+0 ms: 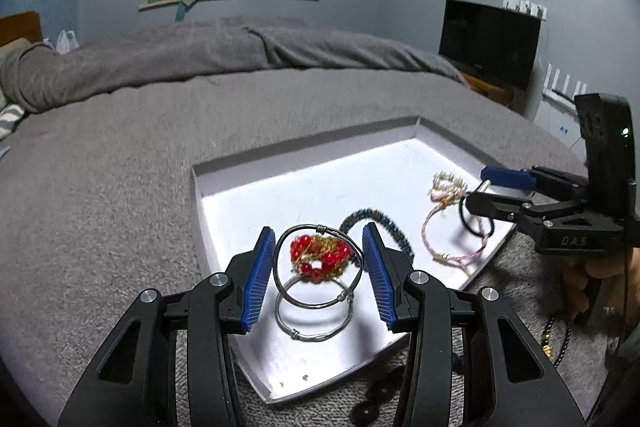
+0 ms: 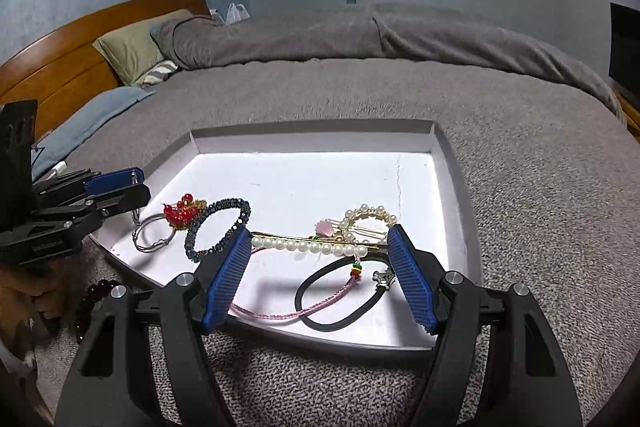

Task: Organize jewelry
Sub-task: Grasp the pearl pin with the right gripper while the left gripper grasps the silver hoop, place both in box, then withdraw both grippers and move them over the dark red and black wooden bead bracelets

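Observation:
In the left wrist view my left gripper point(image 1: 319, 239) is shut on a silver wire bangle point(image 1: 322, 227), held upright over the white tray point(image 1: 304, 143). Under it lie a second silver bangle point(image 1: 296, 334) and a red bead cluster point(image 1: 320, 255). My right gripper point(image 2: 319, 231) is shut on a pearl hair clip point(image 2: 312, 247), which spans lengthwise from pad to pad above the tray point(image 2: 312, 129). A blue beaded bracelet point(image 2: 218, 231), a pearl ring hairpin point(image 2: 370, 217), a pink cord point(image 2: 280, 313) and a black hair tie point(image 2: 344, 299) lie in the tray.
The tray sits on a grey bed cover point(image 1: 120, 167). Dark bead bracelets point(image 2: 92, 299) and a black and gold cord point(image 1: 556, 339) lie on the cover outside the tray's near edge. A person's hand point(image 1: 600, 267) holds the right gripper. Pillows point(image 2: 132, 51) and a wooden headboard point(image 2: 60, 67) stand behind.

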### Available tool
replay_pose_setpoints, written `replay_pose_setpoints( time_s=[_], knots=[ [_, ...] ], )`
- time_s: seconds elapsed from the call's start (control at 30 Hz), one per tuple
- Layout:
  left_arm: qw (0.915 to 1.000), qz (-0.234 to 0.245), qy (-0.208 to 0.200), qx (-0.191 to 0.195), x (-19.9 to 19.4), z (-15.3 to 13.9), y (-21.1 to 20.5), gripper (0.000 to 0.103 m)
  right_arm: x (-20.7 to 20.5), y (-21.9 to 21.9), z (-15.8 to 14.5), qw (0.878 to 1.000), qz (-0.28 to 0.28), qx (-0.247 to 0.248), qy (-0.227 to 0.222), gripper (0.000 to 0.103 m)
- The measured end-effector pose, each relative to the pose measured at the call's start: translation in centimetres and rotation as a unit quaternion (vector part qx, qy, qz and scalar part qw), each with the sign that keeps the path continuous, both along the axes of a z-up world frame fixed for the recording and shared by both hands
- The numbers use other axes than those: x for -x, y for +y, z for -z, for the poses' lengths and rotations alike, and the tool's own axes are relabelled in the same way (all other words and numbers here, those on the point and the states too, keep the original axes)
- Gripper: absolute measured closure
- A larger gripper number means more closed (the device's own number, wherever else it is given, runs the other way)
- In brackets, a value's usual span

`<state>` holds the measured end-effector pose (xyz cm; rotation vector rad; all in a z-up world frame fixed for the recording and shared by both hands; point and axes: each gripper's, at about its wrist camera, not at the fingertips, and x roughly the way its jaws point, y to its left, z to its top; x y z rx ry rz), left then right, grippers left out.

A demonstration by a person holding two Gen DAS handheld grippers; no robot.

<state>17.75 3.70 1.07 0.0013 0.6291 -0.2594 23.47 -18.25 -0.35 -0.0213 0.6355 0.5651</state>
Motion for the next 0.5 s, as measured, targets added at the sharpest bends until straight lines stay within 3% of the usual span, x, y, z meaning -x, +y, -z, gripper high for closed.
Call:
replay_pose_setpoints(
  time_s=[0.5],
  knots=[
    [0.9996,0.012,0.021,-0.015,-0.34,0.63,-0.5,0.056,0.24,0.65,0.4,1.0,-0.001,0.017,0.006,0.032]
  ],
)
